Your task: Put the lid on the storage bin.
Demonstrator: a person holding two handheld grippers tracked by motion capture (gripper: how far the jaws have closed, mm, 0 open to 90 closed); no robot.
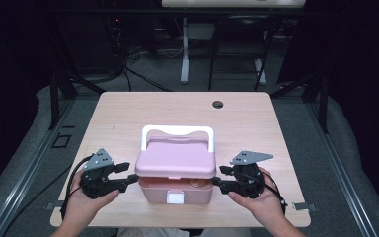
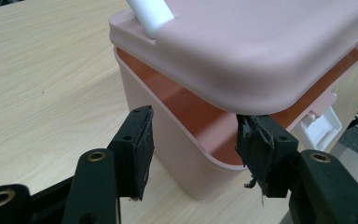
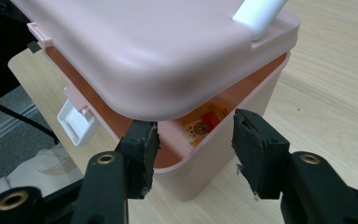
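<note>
Pink box [image 1: 176, 190] sat at near edge of table [image 1: 128, 111], centred between both hands, white latch [image 1: 175, 198] facing the person. Lid [image 1: 176, 160] lifted at front, tilted up off the rim, hinged along far side; white handle [image 1: 177, 132] stood up behind it. Long axis ran left-right across the table, opening pointed up and slightly toward the person.

Left gripper [image 1: 128, 175] level at left end of box, jaws parted about halfway, 1 jaw tip under the lid corner and the other outside the box wall; nothing clamped as far as could be told in left gripper view [image 2: 193, 151]. Right gripper [image 1: 217, 177] mirrored at right end, jaws half open, 1 tip just under the lid edge, other beside the wall [image 3: 193, 149]; no firm pinch seen.

Small orange packet [image 3: 207, 119] lay inside at the bottom.

Judged light, stiff plastic, smooth and a bit slippery, not fragile; lid free to swing on hinge, so likely to drop if support slipped. Best hold judged as lid's 2 short side edges near front corners, or the handle for carrying; body walls thin, pinchable at rim
</note>
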